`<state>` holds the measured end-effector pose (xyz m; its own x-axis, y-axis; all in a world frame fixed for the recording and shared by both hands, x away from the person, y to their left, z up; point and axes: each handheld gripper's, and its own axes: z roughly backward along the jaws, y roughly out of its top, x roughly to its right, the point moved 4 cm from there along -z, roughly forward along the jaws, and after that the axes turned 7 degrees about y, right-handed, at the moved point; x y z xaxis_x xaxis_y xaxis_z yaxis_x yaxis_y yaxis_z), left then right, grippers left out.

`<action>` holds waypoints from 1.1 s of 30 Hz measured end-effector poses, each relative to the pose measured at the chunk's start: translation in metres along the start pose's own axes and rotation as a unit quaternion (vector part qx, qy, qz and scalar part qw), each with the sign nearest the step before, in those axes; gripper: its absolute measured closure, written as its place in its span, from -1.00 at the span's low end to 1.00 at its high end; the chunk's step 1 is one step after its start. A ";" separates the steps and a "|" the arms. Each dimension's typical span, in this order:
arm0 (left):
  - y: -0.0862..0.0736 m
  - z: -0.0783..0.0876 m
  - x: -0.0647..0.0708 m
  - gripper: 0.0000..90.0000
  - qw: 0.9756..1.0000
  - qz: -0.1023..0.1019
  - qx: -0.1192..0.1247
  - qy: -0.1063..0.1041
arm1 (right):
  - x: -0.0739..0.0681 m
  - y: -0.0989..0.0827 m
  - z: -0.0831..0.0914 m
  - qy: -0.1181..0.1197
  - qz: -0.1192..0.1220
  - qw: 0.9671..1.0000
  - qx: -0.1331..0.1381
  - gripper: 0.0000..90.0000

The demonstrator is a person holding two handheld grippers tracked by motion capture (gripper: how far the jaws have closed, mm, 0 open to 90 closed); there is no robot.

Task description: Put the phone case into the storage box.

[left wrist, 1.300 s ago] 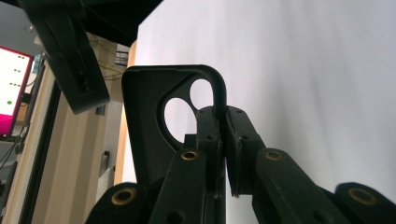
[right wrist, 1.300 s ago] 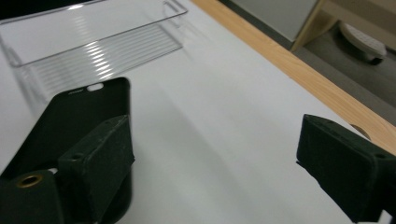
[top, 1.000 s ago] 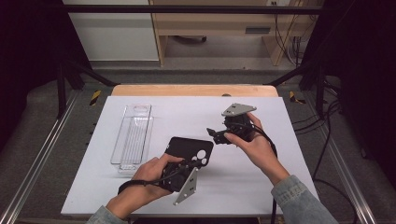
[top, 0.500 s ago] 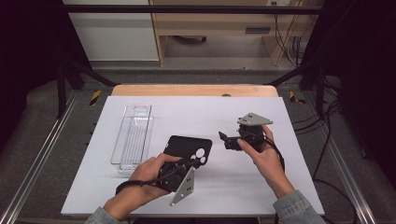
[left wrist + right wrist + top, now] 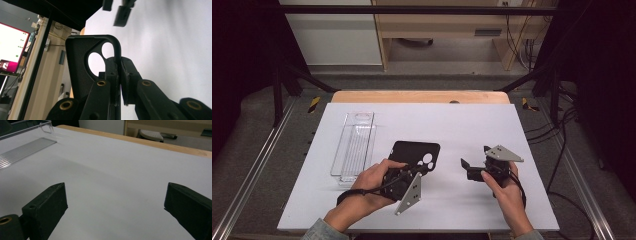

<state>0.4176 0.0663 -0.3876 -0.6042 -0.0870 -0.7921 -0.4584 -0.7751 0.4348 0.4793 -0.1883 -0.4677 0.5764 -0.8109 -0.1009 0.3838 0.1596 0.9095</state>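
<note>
A black phone case [image 5: 412, 149] with round camera holes lies on the white table [image 5: 462, 120], lifted a little at its near edge. My left gripper [image 5: 414, 169] is shut on that edge beside the holes; in the left gripper view its jaws [image 5: 119, 67] pinch the thin rim of the phone case [image 5: 80, 62]. My right gripper [image 5: 475, 157] hovers low over the table to the right of the case, apart from it. Its jaws have just been opening and stand wide, with bare table between them [image 5: 115, 202].
A clear plastic tray [image 5: 354, 147] lies lengthwise on the left of the table, also seen far left as the tray [image 5: 27, 147] in the right gripper view. A wooden strip [image 5: 419, 96] edges the far side. Black frame bars flank the table.
My right hand has moved to the right and toward the near edge, sinking closer to the table, away from the case. The left hand and case have stayed put.
</note>
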 end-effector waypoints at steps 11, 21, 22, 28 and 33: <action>0.000 0.001 -0.015 0.88 0.999 0.034 0.000 0.021 | 0.003 -0.012 0.018 -0.020 0.016 0.999 0.035 -0.91; 0.001 -0.001 -0.025 0.88 0.998 0.052 0.001 0.033 | 0.006 -0.013 0.027 -0.027 0.027 0.997 0.071 -0.94; 0.002 -0.001 -0.026 0.88 0.998 0.051 0.001 0.035 | 0.007 -0.012 0.028 -0.031 0.025 0.996 0.075 -0.93; 0.000 -0.002 -0.033 0.88 0.996 0.083 0.003 0.043 | 0.008 -0.016 0.028 -0.034 0.030 0.997 0.069 -0.88; 0.000 0.001 -0.040 0.88 0.994 0.093 0.001 0.054 | 0.007 -0.014 0.030 -0.032 0.030 0.996 0.077 -0.83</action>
<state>0.4411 0.0700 -0.3557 -0.6060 -0.2958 -0.7384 -0.3455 -0.7382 0.5793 0.4558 -0.2130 -0.4693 0.5467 -0.8370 -0.0227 0.2322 0.1255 0.9645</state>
